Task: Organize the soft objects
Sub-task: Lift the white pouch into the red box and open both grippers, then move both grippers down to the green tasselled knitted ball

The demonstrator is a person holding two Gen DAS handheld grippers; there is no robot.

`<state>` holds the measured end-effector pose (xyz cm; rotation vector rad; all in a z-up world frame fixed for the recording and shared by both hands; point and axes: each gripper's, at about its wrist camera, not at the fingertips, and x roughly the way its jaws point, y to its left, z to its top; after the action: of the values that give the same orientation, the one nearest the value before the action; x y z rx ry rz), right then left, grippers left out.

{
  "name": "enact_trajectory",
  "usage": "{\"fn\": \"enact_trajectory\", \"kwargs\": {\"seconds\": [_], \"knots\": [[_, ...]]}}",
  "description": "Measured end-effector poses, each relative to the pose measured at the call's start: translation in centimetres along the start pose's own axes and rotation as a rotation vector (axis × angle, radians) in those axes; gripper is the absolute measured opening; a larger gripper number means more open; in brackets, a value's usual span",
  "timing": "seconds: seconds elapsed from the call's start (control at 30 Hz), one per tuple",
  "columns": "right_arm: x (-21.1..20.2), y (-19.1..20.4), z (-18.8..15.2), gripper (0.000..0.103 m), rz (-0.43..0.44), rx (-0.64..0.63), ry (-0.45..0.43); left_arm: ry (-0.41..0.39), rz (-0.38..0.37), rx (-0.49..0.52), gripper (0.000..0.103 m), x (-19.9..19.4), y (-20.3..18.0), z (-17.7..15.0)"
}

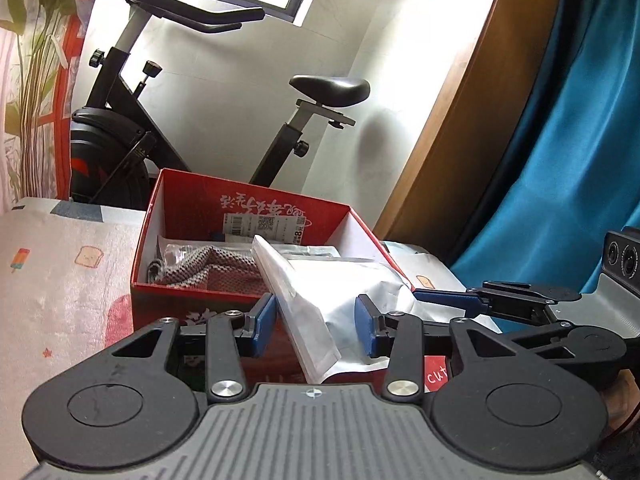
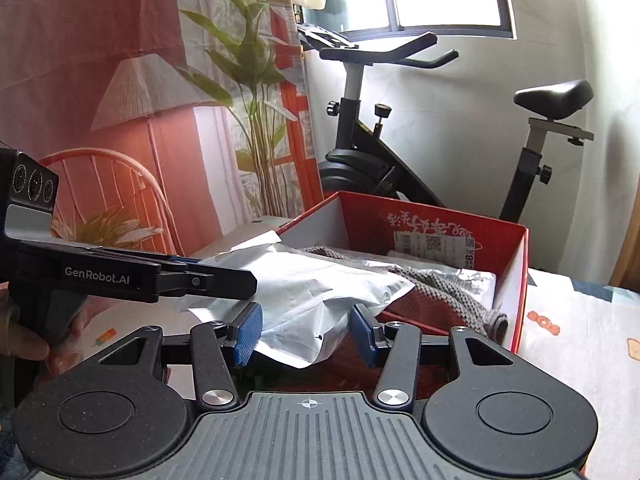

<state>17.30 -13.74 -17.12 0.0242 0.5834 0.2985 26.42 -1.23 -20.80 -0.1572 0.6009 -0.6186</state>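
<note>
A silvery-white plastic bag hangs over the near edge of a red cardboard box. My left gripper is shut on the bag's near end, its blue pads pressing both sides. In the right wrist view the same bag sits between the blue pads of my right gripper, which is shut on it too. The right gripper's fingers reach in from the right. The left gripper's fingers reach in from the left. A grey-pink knitted cloth lies in the box.
The box stands on a bed with a patterned sheet. An exercise bike stands behind the box against the white wall. A blue curtain and a wooden frame are on the right. A person's hand holds the left gripper.
</note>
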Motion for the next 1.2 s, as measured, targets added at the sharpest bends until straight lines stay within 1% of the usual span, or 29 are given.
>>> {"fn": "enact_trajectory", "kwargs": {"seconds": [0.13, 0.3, 0.4, 0.53, 0.63, 0.73, 0.8, 0.83, 0.87, 0.9, 1.13, 1.2], "knots": [[2.1, -1.2, 1.9, 0.046, -0.014, -0.023, -0.002, 0.015, -0.015, -0.023, 0.044, 2.6, 1.5, 1.8], [5.6, -3.6, 3.1, 0.046, -0.040, 0.000, 0.020, 0.066, 0.026, -0.008, 0.044, 6.7, 2.8, 3.5], [8.0, -4.6, 3.5, 0.046, -0.057, 0.006, 0.055, 0.099, 0.051, 0.008, 0.044, 9.0, 3.4, 4.2], [10.9, -6.4, 3.6, 0.046, -0.080, 0.047, 0.099, 0.127, 0.066, 0.000, 0.044, 11.6, 3.9, 4.7], [12.6, -7.3, 3.5, 0.046, -0.121, 0.065, 0.125, 0.148, 0.094, 0.017, 0.044, 13.2, 3.6, 4.6], [13.7, -7.7, 3.2, 0.046, -0.167, 0.073, 0.129, 0.147, 0.126, 0.027, 0.044, 14.1, 3.5, 4.6], [13.8, -7.8, 3.0, 0.047, -0.217, 0.079, 0.112, 0.113, 0.172, 0.051, 0.047, 13.5, 3.3, 4.8], [13.7, -7.7, 2.9, 0.048, -0.248, 0.075, 0.094, 0.097, 0.186, 0.068, 0.051, 13.1, 3.1, 4.9], [13.5, -7.5, 2.7, 0.048, -0.278, 0.065, 0.076, 0.085, 0.190, 0.081, 0.053, 12.6, 3.0, 4.9], [13.3, -7.3, 2.6, 0.048, -0.300, 0.057, 0.055, 0.074, 0.181, 0.089, 0.053, 12.1, 2.9, 5.1], [9.2, -5.9, 1.1, 0.048, -0.267, 0.139, -0.080, -0.012, 0.140, 0.092, 0.053, 6.6, 3.0, 4.6], [8.1, -5.1, 0.6, 0.048, -0.270, 0.136, -0.110, -0.028, 0.140, 0.096, 0.053, 4.9, 3.1, 4.1]]}}
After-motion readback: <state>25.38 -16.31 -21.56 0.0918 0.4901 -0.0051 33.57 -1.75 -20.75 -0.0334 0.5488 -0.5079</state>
